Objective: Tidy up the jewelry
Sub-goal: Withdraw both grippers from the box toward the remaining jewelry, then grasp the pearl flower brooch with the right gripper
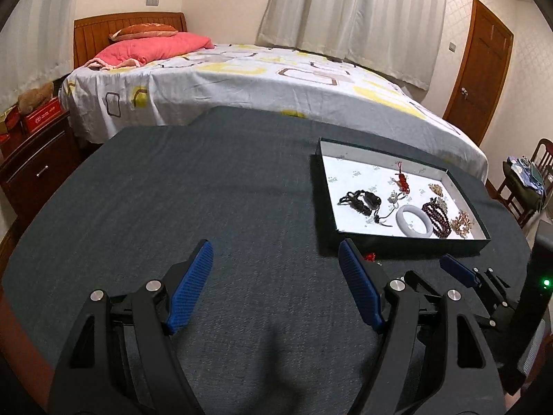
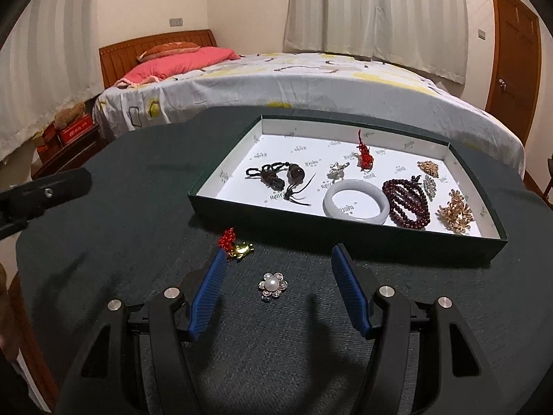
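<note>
Dark cloth covers the tabletop (image 2: 103, 207); the pearl brooch (image 2: 273, 286) lies just ahead, between the right tool's (image 2: 276, 259) open, empty fingers (left tool (image 1: 274, 259), also open, sits farther off), near the tray's (image 2: 345, 238) front edge.

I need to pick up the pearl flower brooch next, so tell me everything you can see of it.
The brooch is a small flower: one round white pearl in the middle, ringed by silvery petals set with sparkling stones, metal by the look of it. It lies flat, face up, on the dark cloth of the table, outside the box and in front of its near wall. Nothing touches it. It sits between the open fingers of the right gripper.
</note>
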### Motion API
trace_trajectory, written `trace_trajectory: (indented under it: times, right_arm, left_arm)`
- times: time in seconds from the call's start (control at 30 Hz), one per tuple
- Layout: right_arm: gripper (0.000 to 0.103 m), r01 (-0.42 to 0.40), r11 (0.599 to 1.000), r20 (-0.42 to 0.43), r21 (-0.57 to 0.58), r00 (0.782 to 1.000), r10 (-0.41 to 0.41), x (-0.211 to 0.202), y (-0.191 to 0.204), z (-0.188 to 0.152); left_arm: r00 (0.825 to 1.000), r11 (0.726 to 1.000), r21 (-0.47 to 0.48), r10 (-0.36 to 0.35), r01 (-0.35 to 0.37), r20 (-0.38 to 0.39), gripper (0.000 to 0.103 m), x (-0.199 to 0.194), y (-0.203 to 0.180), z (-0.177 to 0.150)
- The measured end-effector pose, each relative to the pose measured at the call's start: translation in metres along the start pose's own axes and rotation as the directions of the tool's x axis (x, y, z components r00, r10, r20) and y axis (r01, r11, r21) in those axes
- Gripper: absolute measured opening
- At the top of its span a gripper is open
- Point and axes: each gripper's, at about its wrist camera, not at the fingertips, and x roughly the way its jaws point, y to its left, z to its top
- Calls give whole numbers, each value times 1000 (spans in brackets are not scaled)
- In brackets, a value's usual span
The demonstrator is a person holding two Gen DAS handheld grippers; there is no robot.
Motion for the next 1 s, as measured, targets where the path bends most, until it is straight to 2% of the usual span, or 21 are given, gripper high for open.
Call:
trace_trajectory:
  times: [0.23, 0.43, 0.53, 0.63, 0.77, 0.83, 1.0]
  right_arm:
    - [62, 33, 999, -50, -7, 998, -33, 12, 3, -1]
    - [61, 35, 999, -136, 11, 990, -33, 28, -2, -2]
    - [50, 24, 999, -162, 33, 987, -19, 32, -6, -3]
    - [44, 23, 999, -162, 28, 987, -18, 31, -6, -5]
    - [25, 2, 1000, -160, 12, 987, 0, 29, -4, -5]
    - [22, -6, 1000, -160, 3, 987, 6, 28, -3, -5]
    - [22, -24, 1000, -159, 17, 987, 27, 26, -7, -6]
  left_arm:
    - [1000, 1000, 16, 15, -14, -20, 73, 5, 9, -2]
    - [999, 1000, 10, 10, -10, -31, 73, 8, 10, -4]
    - [999, 1000, 16, 7, -7, -38, 73, 9, 9, -5]
    - [999, 1000, 17, 5, -4, -42, 73, 11, 8, -5]
    - [998, 1000, 21, 2, -1, -60, 73, 14, 7, -7]
    - [998, 1000, 24, 3, -1, -62, 73, 14, 6, -8]
    - [998, 999, 32, -1, 3, -68, 73, 17, 3, -9]
